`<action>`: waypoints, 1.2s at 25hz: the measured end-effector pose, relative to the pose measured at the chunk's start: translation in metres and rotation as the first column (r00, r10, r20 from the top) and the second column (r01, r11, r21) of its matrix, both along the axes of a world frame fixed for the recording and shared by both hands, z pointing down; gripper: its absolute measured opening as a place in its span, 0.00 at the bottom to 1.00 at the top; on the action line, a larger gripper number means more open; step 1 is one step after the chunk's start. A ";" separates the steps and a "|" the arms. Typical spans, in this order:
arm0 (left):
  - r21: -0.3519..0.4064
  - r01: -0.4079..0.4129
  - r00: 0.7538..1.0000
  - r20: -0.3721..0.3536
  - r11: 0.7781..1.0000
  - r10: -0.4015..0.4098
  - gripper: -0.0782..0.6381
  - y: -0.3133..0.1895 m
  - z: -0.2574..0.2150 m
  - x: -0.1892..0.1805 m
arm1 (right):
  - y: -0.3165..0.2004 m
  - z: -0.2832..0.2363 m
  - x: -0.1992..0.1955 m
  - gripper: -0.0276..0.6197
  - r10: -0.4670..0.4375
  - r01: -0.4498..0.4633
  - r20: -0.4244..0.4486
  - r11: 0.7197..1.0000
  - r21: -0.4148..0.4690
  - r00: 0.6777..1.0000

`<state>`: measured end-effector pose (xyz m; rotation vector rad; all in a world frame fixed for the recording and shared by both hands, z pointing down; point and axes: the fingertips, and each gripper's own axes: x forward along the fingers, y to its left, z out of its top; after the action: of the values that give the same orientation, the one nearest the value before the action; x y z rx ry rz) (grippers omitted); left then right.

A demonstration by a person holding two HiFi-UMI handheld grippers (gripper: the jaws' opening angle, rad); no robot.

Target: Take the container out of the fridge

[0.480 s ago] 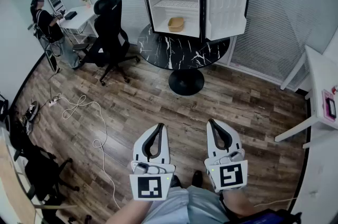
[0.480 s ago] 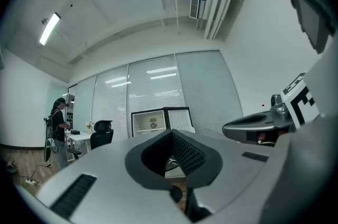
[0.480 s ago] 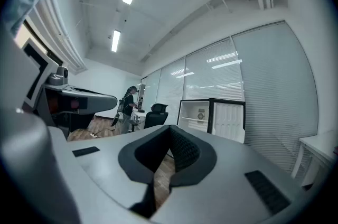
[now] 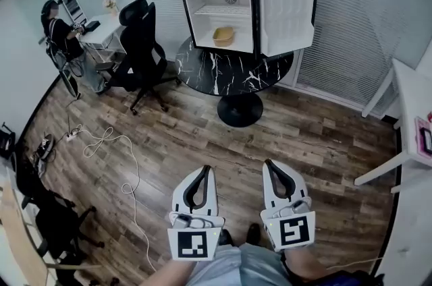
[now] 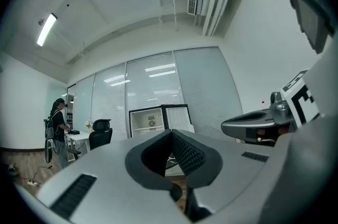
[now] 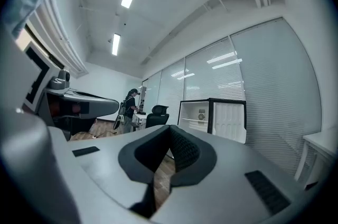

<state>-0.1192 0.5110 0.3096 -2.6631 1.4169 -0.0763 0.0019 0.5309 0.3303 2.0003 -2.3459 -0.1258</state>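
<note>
A small fridge (image 4: 233, 8) stands on a round black marble table (image 4: 233, 69) across the room, its door swung open to the right. Inside on the fridge floor sits a tan container (image 4: 223, 36). The fridge (image 5: 158, 118) shows far off in the left gripper view and likewise the fridge (image 6: 211, 117) in the right gripper view. My left gripper (image 4: 204, 170) and right gripper (image 4: 271, 164) hang side by side low in the head view, far from the fridge. Both are shut with nothing between the jaws.
A black office chair (image 4: 140, 48) stands left of the table. A person (image 4: 61, 32) sits at a white desk (image 4: 101, 25) at the far left. Cables (image 4: 111, 143) trail over the wood floor. A white table (image 4: 412, 116) is at the right edge.
The view has shifted slightly closer to the fridge and table. Both grippers keep their pose, still shut.
</note>
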 end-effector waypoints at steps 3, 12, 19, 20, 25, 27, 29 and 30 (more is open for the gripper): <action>0.002 -0.002 1.000 0.022 1.000 0.002 0.13 0.001 0.004 0.013 | -0.002 0.005 0.012 0.06 -0.007 0.007 0.022 1.000 -0.008 1.000; -0.068 0.034 0.998 0.047 0.997 -0.031 0.13 -0.022 0.031 0.019 | -0.033 0.033 0.024 0.06 -0.019 0.023 0.037 0.996 -0.085 0.999; -0.113 0.089 0.996 0.000 0.990 -0.090 0.13 -0.090 0.052 -0.002 | -0.101 0.058 0.011 0.06 -0.054 0.058 0.029 0.986 -0.154 0.998; -0.112 0.089 0.996 -0.008 0.990 -0.091 0.13 -0.105 0.053 -0.004 | -0.116 0.060 0.008 0.06 -0.060 0.063 0.022 0.985 -0.160 0.998; -0.099 0.092 0.994 -0.046 0.991 -0.097 0.13 -0.190 0.051 -0.015 | -0.198 0.060 0.000 0.06 -0.062 0.059 -0.015 0.985 -0.162 0.998; -0.089 0.095 0.993 -0.057 0.991 -0.101 0.13 -0.224 0.045 -0.022 | -0.231 0.053 -0.004 0.06 -0.055 0.051 -0.023 0.988 -0.147 0.998; -0.073 0.092 0.994 -0.057 0.993 -0.097 0.13 -0.253 0.038 -0.028 | -0.261 0.043 -0.009 0.06 -0.049 0.045 -0.031 0.992 -0.121 0.998; -0.061 0.088 0.994 -0.059 0.994 -0.092 0.13 -0.266 0.033 -0.030 | -0.274 0.038 -0.013 0.06 -0.048 0.044 -0.033 0.993 -0.108 0.998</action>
<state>-0.1491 0.2448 0.3428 -2.6688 1.5775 -0.0457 -0.0108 0.2569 0.3679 1.8809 -2.3242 -0.0361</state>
